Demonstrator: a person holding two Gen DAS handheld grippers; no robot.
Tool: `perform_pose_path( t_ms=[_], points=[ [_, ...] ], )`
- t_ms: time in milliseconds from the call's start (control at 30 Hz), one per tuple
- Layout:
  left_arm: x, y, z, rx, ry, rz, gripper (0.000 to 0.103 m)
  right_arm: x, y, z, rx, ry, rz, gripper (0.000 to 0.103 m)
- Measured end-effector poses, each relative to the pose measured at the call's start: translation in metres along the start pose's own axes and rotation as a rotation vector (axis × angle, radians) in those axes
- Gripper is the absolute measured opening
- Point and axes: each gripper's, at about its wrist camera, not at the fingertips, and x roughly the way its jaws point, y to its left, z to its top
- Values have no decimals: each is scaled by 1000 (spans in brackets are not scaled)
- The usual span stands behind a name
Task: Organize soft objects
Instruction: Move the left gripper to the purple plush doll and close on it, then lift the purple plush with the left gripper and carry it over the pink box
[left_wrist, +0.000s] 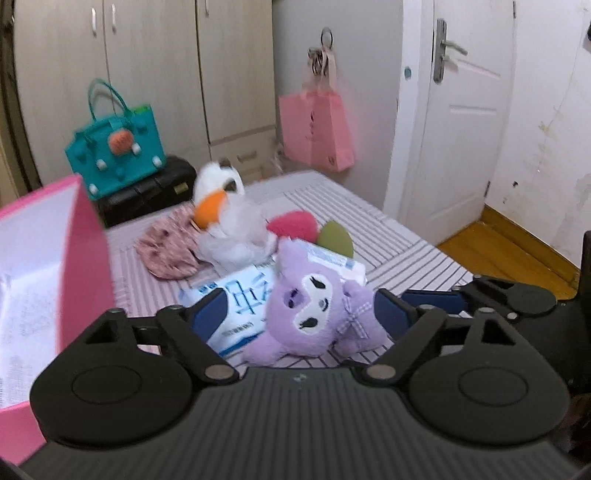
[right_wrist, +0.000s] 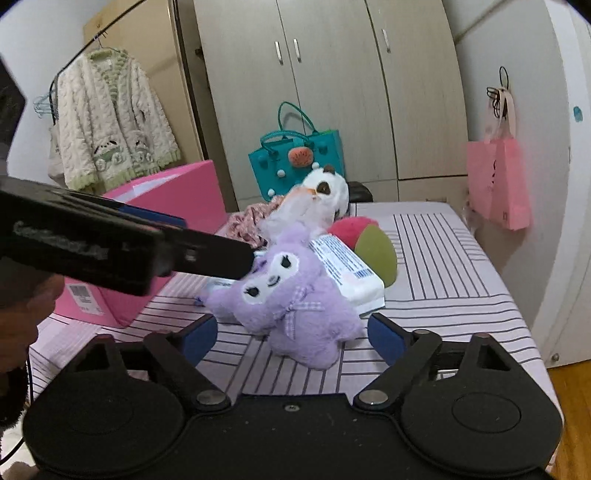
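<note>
**Purple plush toy framed by both grippers on the striped bed**

The purple plush toy (left_wrist: 314, 306) lies on its back on the striped bed sheet (right_wrist: 443, 266), its head propped against a white tissue pack (right_wrist: 347, 269). That prop tips the body up and towards you, leaving its flanks exposed for a grasp from either side.

Your left gripper (left_wrist: 301, 314) has its blue pads spread wide to either side of the toy; the jaws are open and grip nothing, though the right pad sits just beside the toy's arm. Your right gripper (right_wrist: 291, 332) is likewise wide open and empty, its pads flanking the toy's lower body with sheet visible between pad and plush. In the right wrist view, the left gripper's body crosses in from the left and ends near the toy's head.

Behind the toy, a white plush (left_wrist: 225, 218), a red and green ball (right_wrist: 369, 247) and a pink patterned cloth (left_wrist: 166, 251) are heaped together, probably awaiting sorting. The open pink box (right_wrist: 170, 206) stands on the bed just to your left, a likely destination. A teal bag (left_wrist: 114, 147) rests on a black case beyond.
</note>
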Motion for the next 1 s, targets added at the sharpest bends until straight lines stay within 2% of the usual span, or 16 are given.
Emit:
perform_pose_path(
  t_ms=[100,200,333,433,500,567,833,1000],
  points=[
    [20,2,-1,-10,43,-19,72,10,-2,-3,-9,25,-13,81],
    [33,3,-3,-21,67,-22,71,18,-4,-6,0,44,-23,78],
    [44,9,-7,-57,84,-45,68,20,-1,-8,-26,24,-55,70],
    [46,14,-10,-121,89,-81,61,20,1,-10,-44,11,-85,63],
    [43,11,-13,-115,75,-70,56,18,1,-11,-34,0,-95,58],
    [41,8,-15,-96,64,-65,55,16,3,-12,-38,-3,-98,57],
    [34,12,-18,-140,77,-88,54,13,5,-10,-43,3,-97,56],
    [21,15,-17,-139,92,-100,54,7,2,-1,25,48,-22,56]
  ],
)
